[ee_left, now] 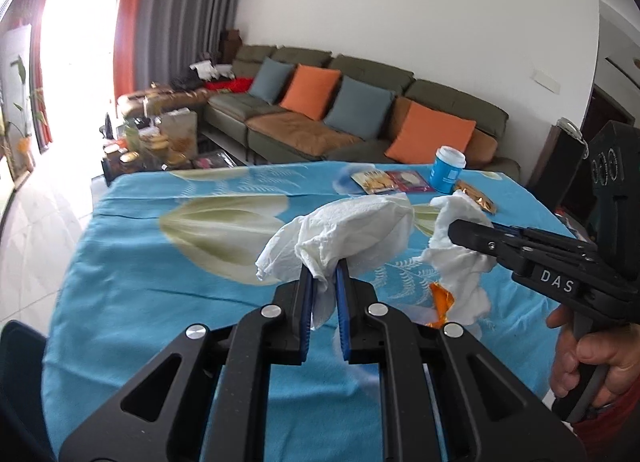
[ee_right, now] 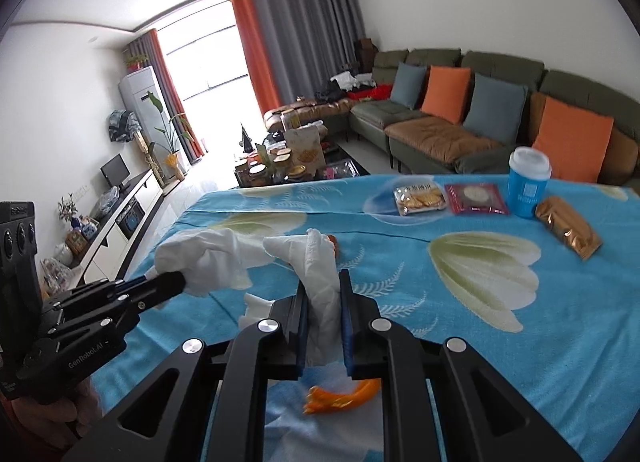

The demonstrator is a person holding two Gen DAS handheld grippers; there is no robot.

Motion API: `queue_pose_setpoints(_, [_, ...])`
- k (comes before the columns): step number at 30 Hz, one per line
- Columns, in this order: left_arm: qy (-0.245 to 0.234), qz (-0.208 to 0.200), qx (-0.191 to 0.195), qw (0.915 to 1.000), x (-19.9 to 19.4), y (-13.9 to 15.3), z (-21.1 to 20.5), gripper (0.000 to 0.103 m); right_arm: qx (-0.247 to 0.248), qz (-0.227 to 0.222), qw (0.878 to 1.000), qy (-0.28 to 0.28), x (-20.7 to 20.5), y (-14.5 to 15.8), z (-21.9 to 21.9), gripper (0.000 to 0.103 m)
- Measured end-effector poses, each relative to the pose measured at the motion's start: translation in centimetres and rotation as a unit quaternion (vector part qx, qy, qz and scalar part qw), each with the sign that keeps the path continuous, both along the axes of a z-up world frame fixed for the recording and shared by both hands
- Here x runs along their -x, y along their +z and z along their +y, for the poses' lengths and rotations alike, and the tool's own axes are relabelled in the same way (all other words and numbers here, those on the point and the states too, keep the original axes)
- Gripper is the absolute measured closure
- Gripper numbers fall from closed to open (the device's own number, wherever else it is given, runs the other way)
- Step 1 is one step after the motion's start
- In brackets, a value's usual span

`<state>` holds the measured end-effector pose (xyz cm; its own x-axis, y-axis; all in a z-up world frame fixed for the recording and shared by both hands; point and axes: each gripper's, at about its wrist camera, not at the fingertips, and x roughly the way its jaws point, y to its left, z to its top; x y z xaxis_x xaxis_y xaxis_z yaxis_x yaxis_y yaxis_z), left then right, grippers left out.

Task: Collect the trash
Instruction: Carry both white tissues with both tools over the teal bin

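My left gripper is shut on a crumpled white tissue, held above the blue flowered tablecloth. To its right, my right gripper pinches a second white tissue. In the right wrist view, the right gripper is shut on that tissue, and the left gripper comes in from the left with its own tissue. An orange scrap lies on the cloth under the right gripper. More white tissue shows beneath it.
At the table's far side stand a blue cup with a white lid, a biscuit packet, a maroon packet and a gold packet. Behind is a green sofa with cushions. A hand grips the right tool.
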<state>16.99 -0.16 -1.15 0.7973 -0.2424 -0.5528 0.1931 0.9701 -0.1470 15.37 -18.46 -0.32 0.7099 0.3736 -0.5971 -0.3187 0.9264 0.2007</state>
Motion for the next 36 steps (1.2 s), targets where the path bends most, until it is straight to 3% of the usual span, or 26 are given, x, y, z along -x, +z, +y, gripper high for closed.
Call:
queue_pose_setpoints(10, [0.038,-0.040,-0.009,0.9984,6.2,1.8,2.4,0.092,0.032,-0.055,0.998,0.012,5.8,2.3,1.7,0.091])
queue_pose_setpoints(19, [0.065,-0.072,-0.009,0.9952,11.9,3.3,3.5,0.092,0.032,-0.066,0.997,0.033,9.5,2.4,3.1,0.091])
queue_pose_setpoints(36, [0.126,-0.102,-0.009,0.9866,19.2,4.9,5.9,0.092,0.026,-0.110,0.990,0.082,13.1,4.3,6.6,0.090])
